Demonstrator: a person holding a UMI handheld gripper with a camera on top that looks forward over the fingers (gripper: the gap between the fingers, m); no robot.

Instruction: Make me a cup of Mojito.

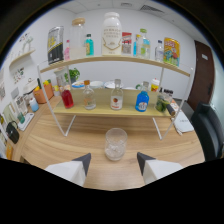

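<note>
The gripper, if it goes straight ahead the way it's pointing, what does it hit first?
Most likely the clear glass standing on the wooden table just ahead of the open fingers. Beyond it stands the bottle shelf, though depth is hard to judge.

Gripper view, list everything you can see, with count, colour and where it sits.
Glass: one, clear, on the wooden table just ahead of the fingers, something pale inside.
Table: one, light wood.
Shelf rack: one, white frame, two wooden tiers, behind the glass.
Lower-tier bottles: red, clear with amber, clear with red label, blue.
Upper tier: large white jar, yellow-black pack, assorted small bottles.
Chair: one, black, beside the rack.
Fingers: two, white with dark tips, open, holding nothing.
</note>
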